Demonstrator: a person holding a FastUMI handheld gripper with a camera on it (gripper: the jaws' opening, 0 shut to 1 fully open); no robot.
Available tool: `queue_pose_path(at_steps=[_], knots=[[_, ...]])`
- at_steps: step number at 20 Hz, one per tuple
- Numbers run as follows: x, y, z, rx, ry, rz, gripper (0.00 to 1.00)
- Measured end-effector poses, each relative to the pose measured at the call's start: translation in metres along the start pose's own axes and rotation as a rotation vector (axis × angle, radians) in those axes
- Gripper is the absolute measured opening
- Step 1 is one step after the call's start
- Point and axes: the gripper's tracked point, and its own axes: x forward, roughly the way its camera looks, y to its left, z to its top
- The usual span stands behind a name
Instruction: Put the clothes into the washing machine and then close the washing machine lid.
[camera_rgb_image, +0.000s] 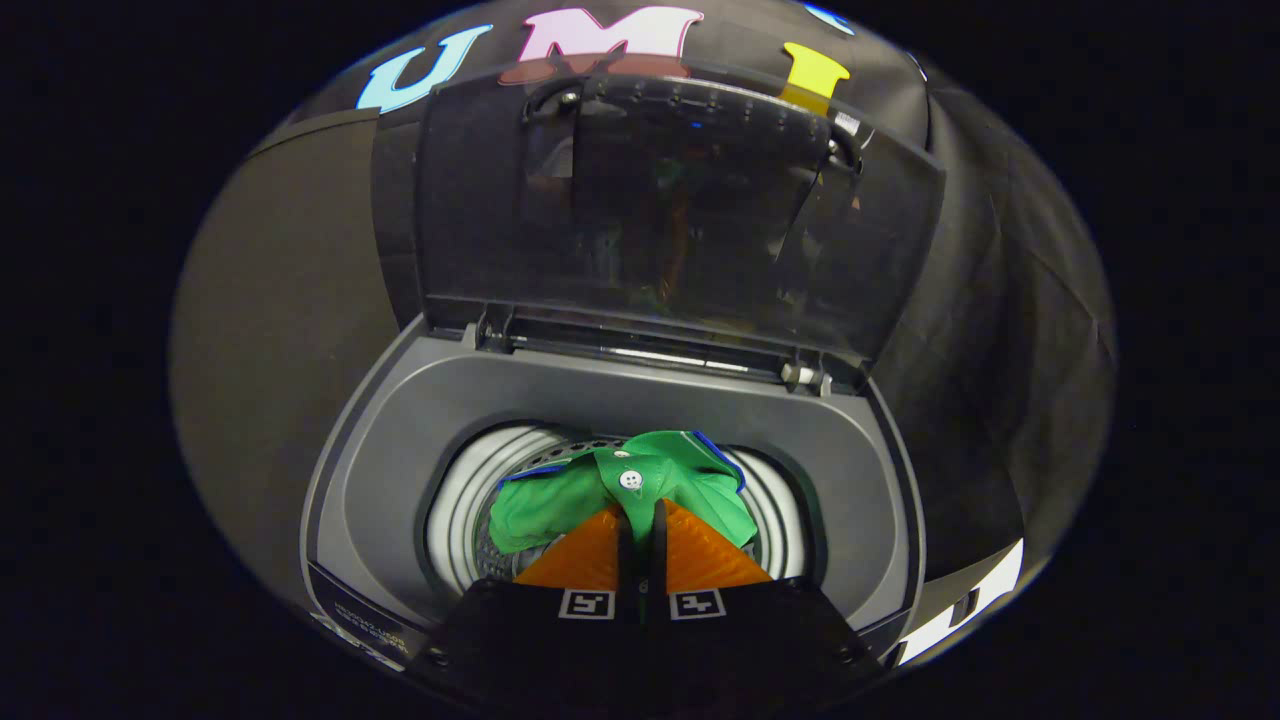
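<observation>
- Garment (640, 480): green cloth with a blue edge trim and one white button showing. It is bunched up and hangs in the mouth of the drum, just ahead of the fingers, with folds spreading to both sides.
- Gripper (640, 515): the two fingers are drawn close together, with only a thin dark slit between them. The green cloth is pinched in that slit at the tips, and both fingers press on it, so the tongs are clamped on the garment.
- Drum (465, 500): a light ribbed ring shows around the opening, with a perforated metal wall visible below the cloth on the left side. How far the cloth reaches down inside the drum cannot be told.
- Washing machine (400, 470): top-loading, with a grey top deck surrounding the round opening. The fingers sit above the near rim of the deck.
- Lid (680, 210): dark and see-through, standing raised and open behind the drum, hinged along the far edge of the deck. Faint reflections show on its panel.
- Booth wall (1010, 330): black cloth behind and to both sides of the machine.
</observation>
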Motion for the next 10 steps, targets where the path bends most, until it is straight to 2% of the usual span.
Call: queue_pose_path(at_steps=[4, 7, 9, 10], knots=[[0.011, 0.006, -0.018, -0.007, 0.071, 0.032, 0.05], [0.019, 0.020, -0.034, -0.003, 0.124, 0.086, 0.06], [0.019, 0.018, -0.043, -0.010, 0.158, 0.086, 0.12], [0.016, 0.015, -0.043, -0.002, 0.170, 0.073, 0.34]])
